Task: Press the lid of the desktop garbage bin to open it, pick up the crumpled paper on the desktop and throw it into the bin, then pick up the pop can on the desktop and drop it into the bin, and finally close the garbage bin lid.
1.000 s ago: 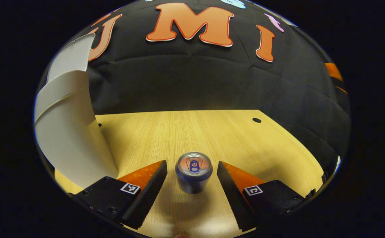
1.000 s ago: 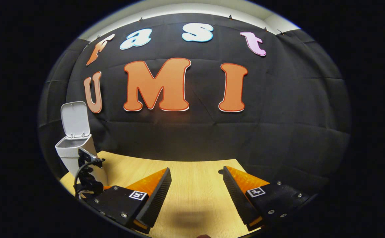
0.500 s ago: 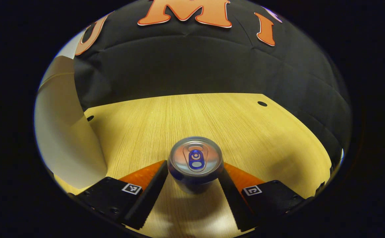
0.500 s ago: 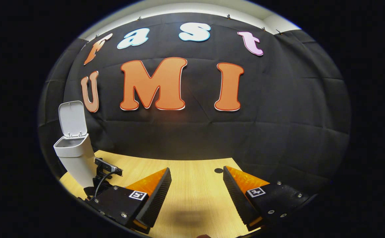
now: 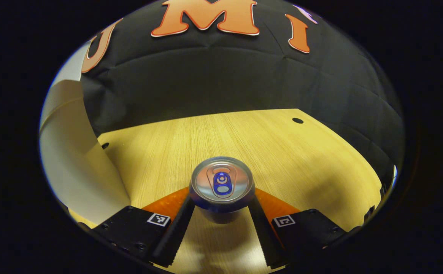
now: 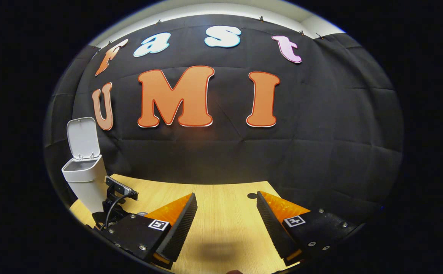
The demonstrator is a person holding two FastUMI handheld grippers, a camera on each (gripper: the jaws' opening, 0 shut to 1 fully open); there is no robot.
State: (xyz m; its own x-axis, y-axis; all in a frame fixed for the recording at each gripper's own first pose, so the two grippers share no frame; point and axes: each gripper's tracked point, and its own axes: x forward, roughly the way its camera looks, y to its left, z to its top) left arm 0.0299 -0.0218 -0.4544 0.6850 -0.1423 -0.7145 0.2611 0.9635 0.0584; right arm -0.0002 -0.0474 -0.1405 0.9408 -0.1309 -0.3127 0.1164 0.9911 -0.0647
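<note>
A silver pop can (image 5: pixel 221 182) with a blue tab stands upright on the wooden table (image 5: pixel 267 140) in the left gripper view. My left gripper (image 5: pixel 221 203) is shut on it, one finger pressing each side of the can's body. The white garbage bin (image 5: pixel 71 152) rises close on the left. In the right gripper view the bin (image 6: pixel 86 182) stands at the far left with its lid (image 6: pixel 82 137) raised upright. Beside it is the left gripper (image 6: pixel 116 196), seen from behind with its cable. My right gripper (image 6: pixel 227 201) hovers open over bare table, with nothing between its fingers.
The black cloth wall closes off the back of the table. A small dark hole (image 5: pixel 297 120) sits in the tabletop at the far right, and another hole (image 5: pixel 104 145) lies next to the bin's base.
The left gripper's fingers have come in around the pop can and now press on both its sides. The right gripper has barely moved.
</note>
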